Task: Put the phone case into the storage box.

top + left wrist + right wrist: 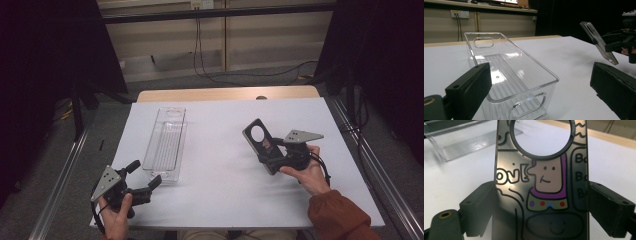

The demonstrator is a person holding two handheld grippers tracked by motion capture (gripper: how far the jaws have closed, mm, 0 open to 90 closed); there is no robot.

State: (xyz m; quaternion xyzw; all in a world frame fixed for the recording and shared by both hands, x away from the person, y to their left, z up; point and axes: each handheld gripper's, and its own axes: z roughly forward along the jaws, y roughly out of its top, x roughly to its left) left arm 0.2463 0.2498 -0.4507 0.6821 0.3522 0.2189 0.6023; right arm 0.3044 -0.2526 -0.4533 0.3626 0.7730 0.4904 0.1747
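A: Locate the workpiece.

B: The phone case [261, 141], a flat dark panel with a round camera cutout and a cartoon print, sits right of centre in the high view, lifted off the white counter [225, 165]. Its long axis tilts toward the upper left of the frame, cutout end uppermost.

A: Tool state?

B: The right tool [276, 152] is clamped on the case's lower half; in the right gripper view both pads press against the case's two long edges. The left tool [144, 181] stands wide with nothing between its pads, at the lower left of the frame.

A: Where is the receptacle relative to the case?

B: The clear bin [165, 144] lies left of the case, well apart from it, long axis running from the lower frame toward the top. Its near short wall is just beside the left tool.

A: Which hand is nearer the bin?

B: The left. The case-bearing right hand [307, 175] would probably need to travel leftward across open counter and bring the case's long axis parallel to the bin's.
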